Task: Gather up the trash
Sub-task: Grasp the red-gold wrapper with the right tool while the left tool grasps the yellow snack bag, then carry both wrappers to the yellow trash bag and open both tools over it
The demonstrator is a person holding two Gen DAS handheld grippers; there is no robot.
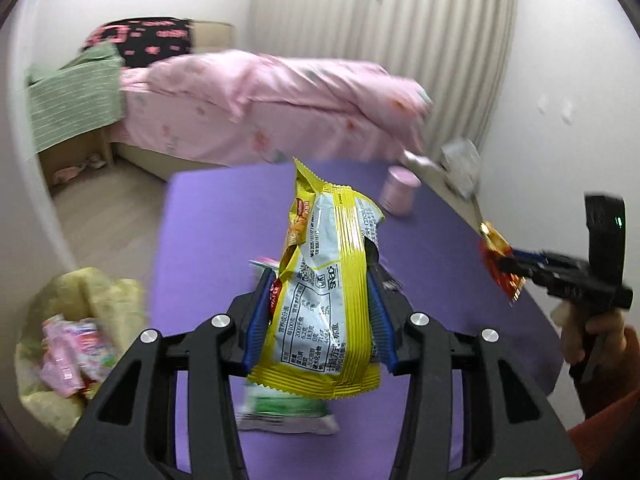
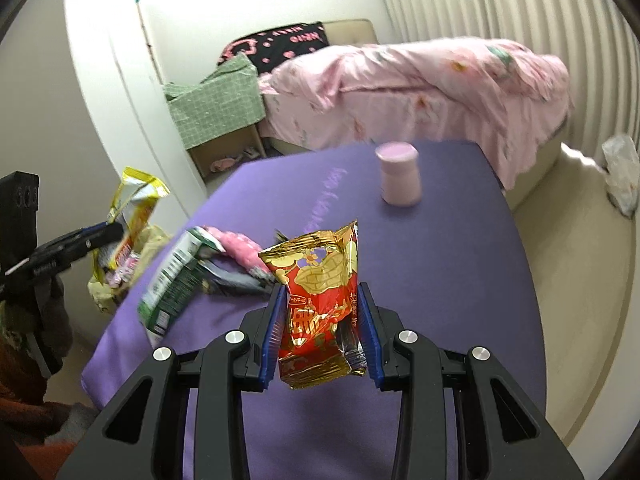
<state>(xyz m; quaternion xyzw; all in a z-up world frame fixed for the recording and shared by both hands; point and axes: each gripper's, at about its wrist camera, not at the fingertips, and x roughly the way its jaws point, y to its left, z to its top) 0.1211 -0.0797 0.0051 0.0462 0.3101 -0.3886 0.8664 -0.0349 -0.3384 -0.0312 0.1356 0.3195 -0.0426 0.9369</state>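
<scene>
My left gripper (image 1: 320,280) is shut on a yellow snack wrapper (image 1: 324,280) and holds it above the purple table (image 1: 208,240). It also shows in the right wrist view (image 2: 132,208), over the pale yellow trash bag (image 2: 120,276). My right gripper (image 2: 322,300) is shut on a red and gold peanut wrapper (image 2: 320,300) above the table (image 2: 460,280); that wrapper also shows in the left wrist view (image 1: 498,260). A green and white wrapper (image 2: 176,280), a pink wrapper (image 2: 240,248) and a grey wrapper (image 2: 236,280) lie on the table's left side.
The trash bag (image 1: 68,340) sits on the floor left of the table, holding pink wrappers. A pink cup (image 2: 400,176) stands upside down at the table's far side. A bed with pink bedding (image 2: 420,88) lies beyond. A white plastic bag (image 2: 620,172) lies by the wall.
</scene>
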